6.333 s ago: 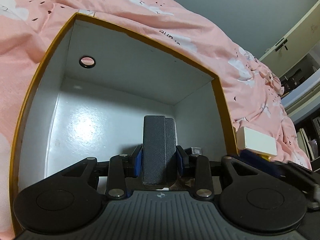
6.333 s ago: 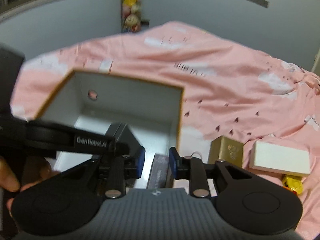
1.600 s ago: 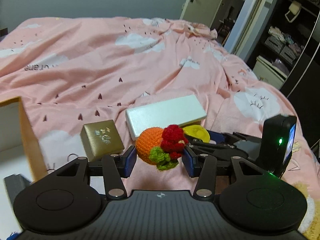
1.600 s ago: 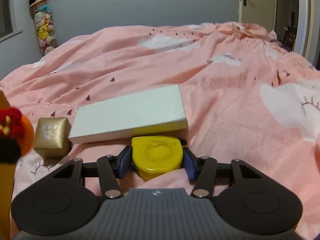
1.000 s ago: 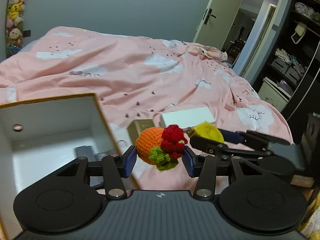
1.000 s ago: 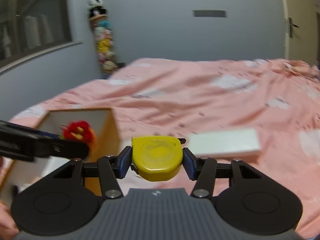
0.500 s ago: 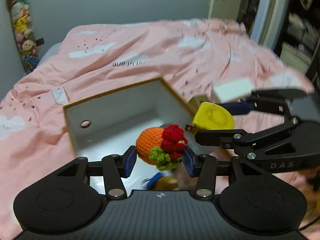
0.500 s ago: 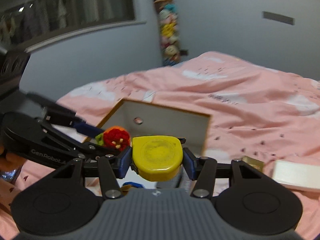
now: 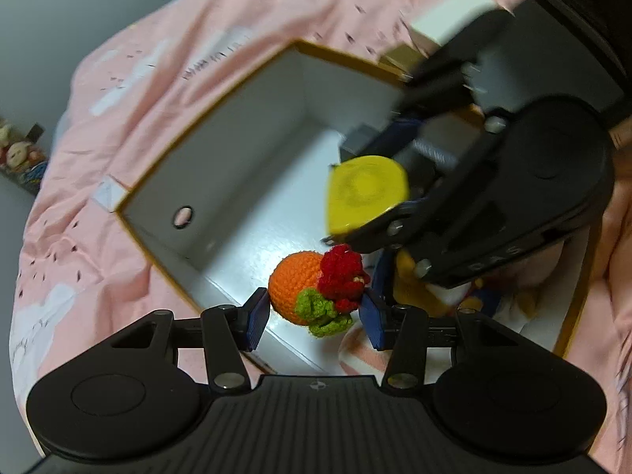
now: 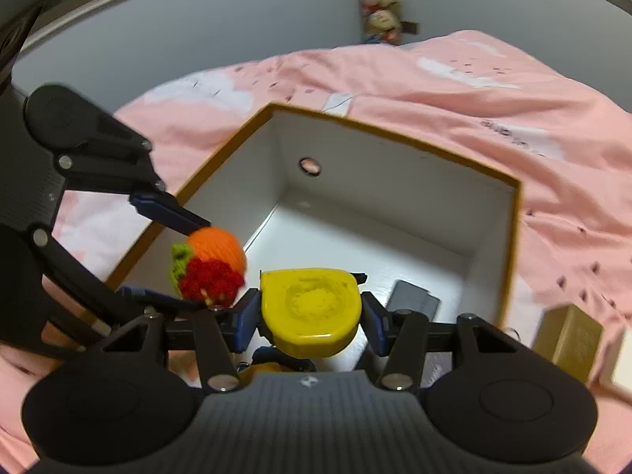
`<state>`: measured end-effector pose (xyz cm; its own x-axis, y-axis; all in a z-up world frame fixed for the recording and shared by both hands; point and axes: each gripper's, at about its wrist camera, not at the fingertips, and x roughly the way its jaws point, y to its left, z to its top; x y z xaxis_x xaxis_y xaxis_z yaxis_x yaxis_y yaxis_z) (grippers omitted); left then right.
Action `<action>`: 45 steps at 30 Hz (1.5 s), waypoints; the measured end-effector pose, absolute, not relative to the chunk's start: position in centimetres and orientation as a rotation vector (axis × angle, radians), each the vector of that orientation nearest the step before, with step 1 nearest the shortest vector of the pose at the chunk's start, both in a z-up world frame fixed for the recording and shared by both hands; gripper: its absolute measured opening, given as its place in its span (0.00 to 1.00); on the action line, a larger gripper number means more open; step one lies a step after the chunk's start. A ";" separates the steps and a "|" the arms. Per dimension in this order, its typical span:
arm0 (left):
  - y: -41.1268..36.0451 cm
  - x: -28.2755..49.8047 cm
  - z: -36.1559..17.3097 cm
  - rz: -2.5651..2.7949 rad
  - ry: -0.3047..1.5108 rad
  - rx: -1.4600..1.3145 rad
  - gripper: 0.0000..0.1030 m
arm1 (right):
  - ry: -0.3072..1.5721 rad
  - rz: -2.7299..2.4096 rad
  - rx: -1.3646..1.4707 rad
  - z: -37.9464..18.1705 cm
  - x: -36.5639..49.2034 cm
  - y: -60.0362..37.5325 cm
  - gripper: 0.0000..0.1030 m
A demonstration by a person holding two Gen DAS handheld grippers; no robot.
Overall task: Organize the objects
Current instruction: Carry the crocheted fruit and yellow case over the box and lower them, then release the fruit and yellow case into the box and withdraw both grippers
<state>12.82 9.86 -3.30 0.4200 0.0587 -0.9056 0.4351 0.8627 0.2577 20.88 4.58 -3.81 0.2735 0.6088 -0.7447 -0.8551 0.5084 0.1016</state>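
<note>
A white cardboard box with a mustard-yellow rim sits open on the pink bedspread, most of its floor bare toward the far wall. The left claw grips an orange crocheted ball with red and green tufts above the box's near left edge. The right claw clamps a yellow rounded plastic case, flat face up, over the box's near side. A grey flat box lies inside; a gold cube box stands just outside.
</note>
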 end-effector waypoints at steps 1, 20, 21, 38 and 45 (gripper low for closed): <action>9.8 13.1 -3.8 -0.248 1.140 0.522 0.55 | 0.820 1.029 -0.378 -4.1 21.0 5.0 0.54; 9.1 15.0 -7.7 -0.355 1.281 0.723 0.56 | 0.816 1.164 -0.702 -7.0 23.0 8.3 0.55; 9.1 15.0 -7.9 -0.363 1.287 0.726 0.56 | 0.828 1.169 -0.694 -7.1 23.1 8.2 0.55; 10.7 13.6 -5.0 -0.379 1.243 0.431 0.52 | 0.770 1.064 -0.445 -3.1 24.1 2.8 0.33; 11.2 15.9 -4.4 -0.263 1.132 0.249 0.43 | 0.696 0.890 -0.284 -1.3 24.6 -1.1 0.31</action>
<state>15.87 11.24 -4.36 0.4004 -0.0804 -0.9128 0.3307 0.9417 0.0621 24.56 -1.08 -1.25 0.4305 0.6136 -0.6620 -0.7902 0.6106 0.0521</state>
